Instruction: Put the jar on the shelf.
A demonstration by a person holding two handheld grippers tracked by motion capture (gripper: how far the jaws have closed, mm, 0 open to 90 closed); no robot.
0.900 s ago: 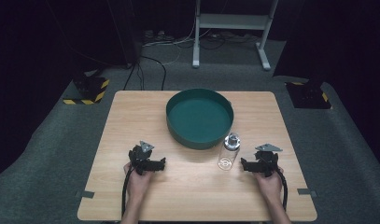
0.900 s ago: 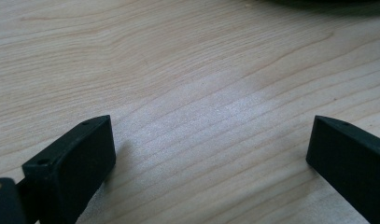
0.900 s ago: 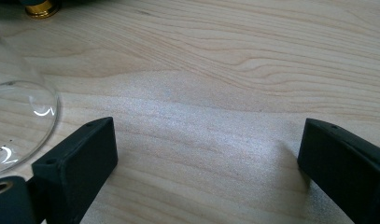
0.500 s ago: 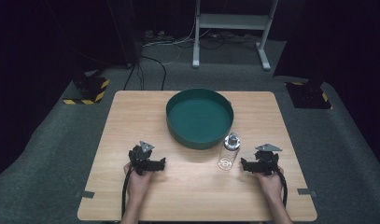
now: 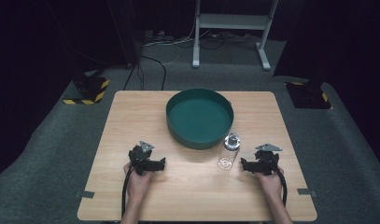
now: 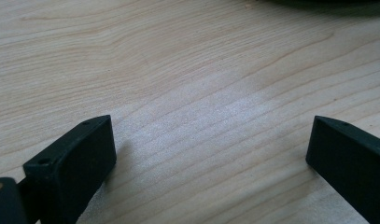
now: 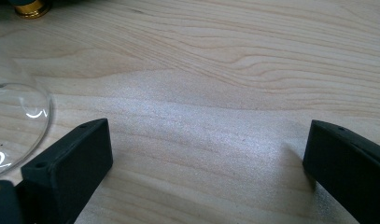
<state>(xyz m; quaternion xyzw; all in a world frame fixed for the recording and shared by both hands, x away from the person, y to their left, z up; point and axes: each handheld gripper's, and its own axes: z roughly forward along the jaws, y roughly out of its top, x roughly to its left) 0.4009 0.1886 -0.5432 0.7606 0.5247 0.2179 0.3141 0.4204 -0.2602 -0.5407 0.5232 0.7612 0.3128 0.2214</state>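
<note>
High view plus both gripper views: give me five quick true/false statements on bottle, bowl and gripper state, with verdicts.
1. The clear bottle stands upright beside the green bowl. True.
2. The bottle lies inside the bowl. False: it stands on the table, outside the rim.
3. The left gripper is open with nothing between its jaws. True.
4. The right gripper is shut on the bottle. False: its jaws are open, the bottle just beside them.
5. The bottle is nearer the left gripper. False: it is nearer the right one.
</note>
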